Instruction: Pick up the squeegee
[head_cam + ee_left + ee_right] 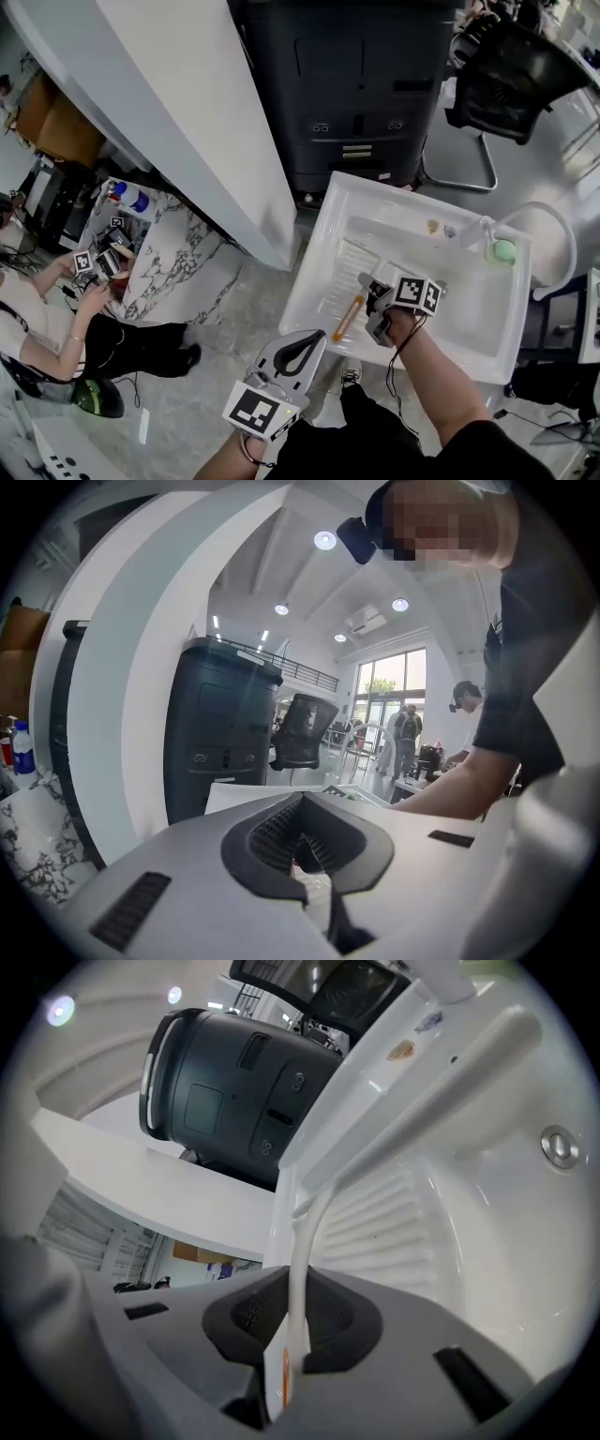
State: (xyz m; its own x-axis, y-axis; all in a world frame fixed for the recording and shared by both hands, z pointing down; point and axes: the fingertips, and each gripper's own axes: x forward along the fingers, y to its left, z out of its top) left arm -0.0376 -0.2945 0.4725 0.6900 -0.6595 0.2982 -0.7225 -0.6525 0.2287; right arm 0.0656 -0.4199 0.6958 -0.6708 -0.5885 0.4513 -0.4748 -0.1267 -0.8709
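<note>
Right hand-held gripper [286, 1340] clamps the thin handle of a squeegee [300, 1260] over a white sink [314, 262]. The handle rises from the jaws, orange end below. The white crosswise blade is nearly lost against the sink from above. Left hand-held gripper [305, 860] is closed and empty.

This is looking like an open-plan office doubling as a test space: a big dark copier [352, 84] is standing beside a curved white counter [187, 103], an office chair [525, 66] is waiting nearby, a white sink [323, 272] is sitting out in the open, and people [408, 728] are standing by tall windows [384, 682] under ceiling spotlights [324, 540].
</note>
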